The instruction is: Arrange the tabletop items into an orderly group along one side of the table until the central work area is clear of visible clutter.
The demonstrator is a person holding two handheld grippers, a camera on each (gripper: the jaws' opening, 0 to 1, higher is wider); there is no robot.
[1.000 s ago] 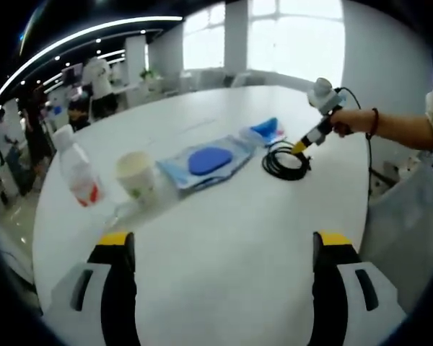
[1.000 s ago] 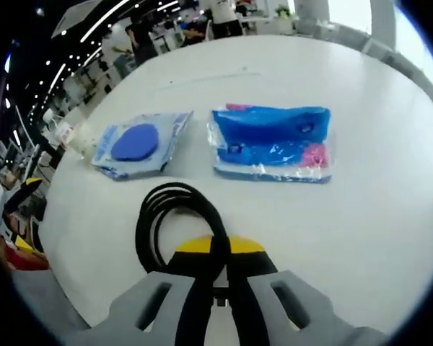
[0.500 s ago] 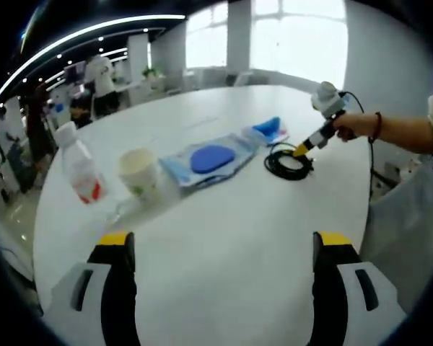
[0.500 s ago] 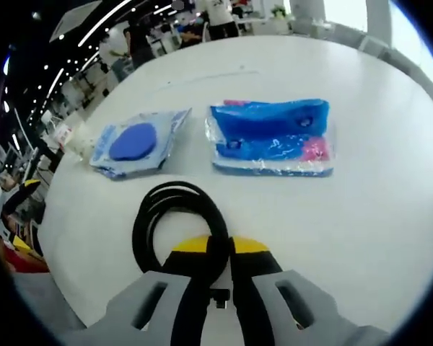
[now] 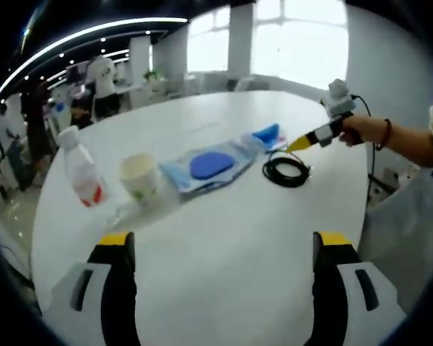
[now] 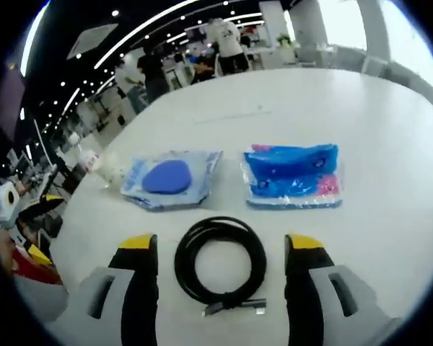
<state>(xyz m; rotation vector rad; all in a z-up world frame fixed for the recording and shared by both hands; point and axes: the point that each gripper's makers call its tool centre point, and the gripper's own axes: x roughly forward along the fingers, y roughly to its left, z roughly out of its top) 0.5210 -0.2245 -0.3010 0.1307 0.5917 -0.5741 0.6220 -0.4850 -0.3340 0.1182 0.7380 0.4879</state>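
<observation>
My right gripper (image 6: 220,252) hangs just above the white table (image 6: 390,144) with its jaws spread wide apart and holding nothing. The coiled black cable (image 6: 220,263) lies flat on the table between the two jaws, touching neither, with its plug end at the near side of the coil. Beyond the cable sit two flat plastic packets side by side, near each other but apart: the one with a dark blue oval pad (image 6: 169,179) on the left, the bright blue and pink one (image 6: 294,176) on the right.

My left gripper (image 5: 220,249) is also open, jaws well apart over a bare stretch of table, gripping nothing. From there I see a row across the table: a clear bottle with a red label (image 5: 81,171), upright, then a paper cup (image 5: 138,175) just beside it, then the blue pad packet (image 5: 211,164), and the cable (image 5: 286,171). My right gripper (image 5: 310,138) is raised above the cable, held in my hand (image 5: 361,130)
</observation>
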